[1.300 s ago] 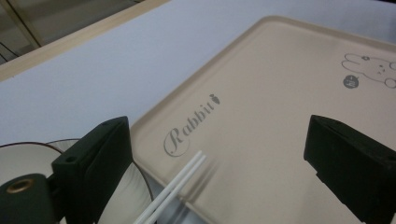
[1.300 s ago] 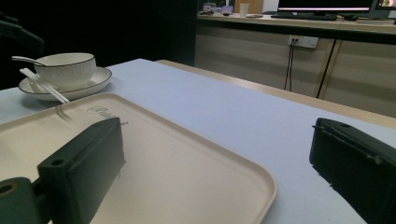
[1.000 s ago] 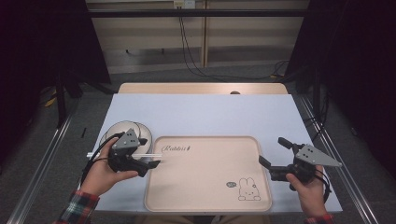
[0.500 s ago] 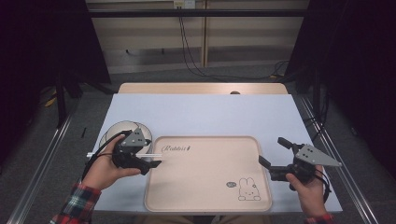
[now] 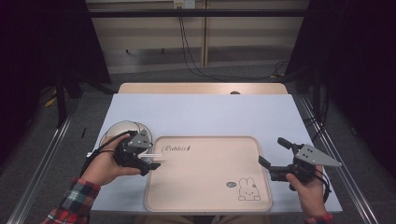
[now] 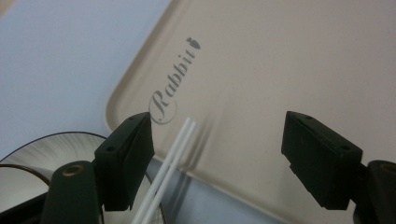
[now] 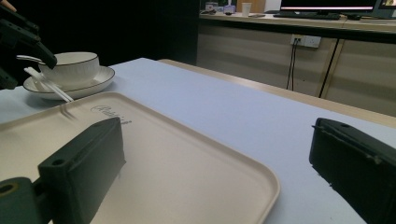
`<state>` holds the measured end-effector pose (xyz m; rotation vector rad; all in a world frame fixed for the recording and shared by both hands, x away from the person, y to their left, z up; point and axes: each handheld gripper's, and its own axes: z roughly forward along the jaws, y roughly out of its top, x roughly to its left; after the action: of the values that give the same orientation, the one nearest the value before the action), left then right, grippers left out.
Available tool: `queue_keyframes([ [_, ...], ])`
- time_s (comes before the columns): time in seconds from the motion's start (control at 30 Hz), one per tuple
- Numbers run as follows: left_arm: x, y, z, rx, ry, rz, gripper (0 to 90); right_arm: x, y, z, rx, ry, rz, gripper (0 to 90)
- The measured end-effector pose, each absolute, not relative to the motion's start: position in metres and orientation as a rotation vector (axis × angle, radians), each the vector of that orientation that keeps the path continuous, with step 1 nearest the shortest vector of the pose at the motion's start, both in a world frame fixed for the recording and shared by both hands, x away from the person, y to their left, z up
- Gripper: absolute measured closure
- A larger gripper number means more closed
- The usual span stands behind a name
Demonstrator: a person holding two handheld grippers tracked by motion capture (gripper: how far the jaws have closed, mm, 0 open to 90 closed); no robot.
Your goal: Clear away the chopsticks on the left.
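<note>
While the white chopsticks [image 6: 170, 163] lie across the tray's [image 5: 205, 205] left rim beside the plate [image 5: 112, 130] and bowl [image 7: 70, 67], the left gripper [image 5: 147, 163] hovers over them, jaws spread wide — nothing pinched yet. The right gripper [image 5: 275, 156] waits by the tray's right edge, jaws also apart and empty — so I'd judge the pick-up is still ahead.

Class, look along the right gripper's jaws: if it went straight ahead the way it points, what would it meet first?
Judging by its own view, the right gripper would first pass low over the beige tray; farther along sits the bowl on its plate, though depth is unclear.
</note>
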<state>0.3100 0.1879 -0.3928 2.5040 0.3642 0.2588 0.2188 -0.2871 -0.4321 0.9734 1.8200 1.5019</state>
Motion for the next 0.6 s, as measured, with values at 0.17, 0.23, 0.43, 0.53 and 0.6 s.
queue_keyframes([
  [0.17,0.3125,0.1853,-0.3950,2.549,0.317,0.215,30.2,0.2190,-0.2862,-0.4325,0.975,1.819,1.502,2.8],
  [0.23,0.3133,0.1841,-0.3961,2.561,0.307,0.215,30.9,0.2189,-0.2863,-0.4325,0.975,1.822,1.494,2.8],
  [0.43,0.3167,0.1822,-0.3977,2.578,0.275,0.198,33.4,0.2186,-0.2859,-0.4327,0.979,1.825,1.494,2.8],
  [0.53,0.3176,0.1819,-0.3978,2.591,0.256,0.197,37.2,0.2188,-0.2864,-0.4326,0.975,1.823,1.493,2.8],
  [0.6,0.3172,0.1815,-0.3990,2.603,0.259,0.192,39.5,0.2187,-0.2864,-0.4326,0.978,1.822,1.493,2.8],
])
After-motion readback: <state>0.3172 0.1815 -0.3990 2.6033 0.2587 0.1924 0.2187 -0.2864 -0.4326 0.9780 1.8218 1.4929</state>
